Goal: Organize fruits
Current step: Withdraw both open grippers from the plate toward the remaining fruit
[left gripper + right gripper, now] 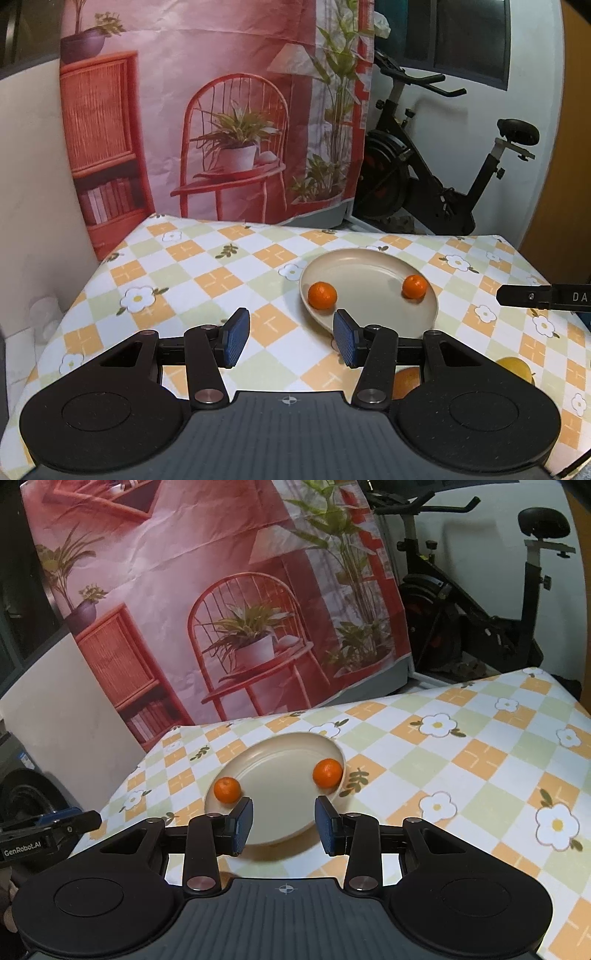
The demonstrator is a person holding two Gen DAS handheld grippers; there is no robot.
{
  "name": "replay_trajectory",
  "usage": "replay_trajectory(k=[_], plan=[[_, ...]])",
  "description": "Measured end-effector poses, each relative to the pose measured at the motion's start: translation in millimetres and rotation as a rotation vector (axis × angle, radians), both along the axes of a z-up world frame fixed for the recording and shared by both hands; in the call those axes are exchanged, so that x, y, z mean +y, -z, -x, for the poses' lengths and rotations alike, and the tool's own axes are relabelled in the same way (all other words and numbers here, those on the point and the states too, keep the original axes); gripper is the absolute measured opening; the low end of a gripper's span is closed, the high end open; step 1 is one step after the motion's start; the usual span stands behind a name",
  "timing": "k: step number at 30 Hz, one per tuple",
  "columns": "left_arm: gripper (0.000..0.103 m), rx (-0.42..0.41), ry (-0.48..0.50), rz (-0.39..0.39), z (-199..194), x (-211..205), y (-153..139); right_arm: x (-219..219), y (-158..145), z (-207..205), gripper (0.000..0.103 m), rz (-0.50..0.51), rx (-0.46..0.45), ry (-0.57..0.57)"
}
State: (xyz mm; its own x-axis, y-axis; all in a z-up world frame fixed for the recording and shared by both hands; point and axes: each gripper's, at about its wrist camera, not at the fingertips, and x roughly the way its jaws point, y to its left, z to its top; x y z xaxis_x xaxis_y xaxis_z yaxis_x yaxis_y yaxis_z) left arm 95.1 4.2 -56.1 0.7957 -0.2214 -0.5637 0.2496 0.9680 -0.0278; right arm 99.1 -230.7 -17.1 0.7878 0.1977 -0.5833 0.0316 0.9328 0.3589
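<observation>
1. Tangerines: two small orange ones lie on the beige plate [369,266], which sits on the checked flower-print tablecloth [207,280]. One tangerine [322,295] rests at the plate's left rim, the other tangerine [414,287] at its right rim, well apart from each other with bare plate between them.

2. Done so far, judging by how things lie: these two fruits are already gathered on the plate.

3. Left to do, as far as can be seen: in the left wrist view an orange fruit [406,382] shows on the cloth just behind the gripper's right finger, mostly hidden, and a yellow fruit [515,367] lies near the right edge of the table. Both are off the plate, so the sorting looks unfinished. What kind of fruit they are is hard to tell.

4. Left gripper [291,341]: jaws apart, nothing between the blue pads, poised above the cloth just in front of the plate.

5. Right gripper [283,825]: jaws apart as well, narrower, holding nothing; only the plate's near rim shows through the gap.

6. Both hands are free, so the next pick could fall to either; the loose fruits lie closer to the person than the plate.
</observation>
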Motion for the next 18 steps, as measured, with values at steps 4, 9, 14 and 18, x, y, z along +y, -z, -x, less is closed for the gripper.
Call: replay_trajectory(k=[4,9,14,18], plan=[[0.053,0.01,-0.003,-0.006,1,1,4,5,2,1,0.036,0.006,0.014,-0.019],[0.053,0.013,0.002,-0.014,4,1,7,5,5,1,0.036,0.018,0.034,-0.011],[0.053,0.039,-0.002,-0.01,6,2,16,-4,13,5,0.036,0.027,0.066,0.01],[0.053,0.047,-0.001,-0.009,6,4,17,-10,18,8,0.037,0.027,0.09,0.018]])
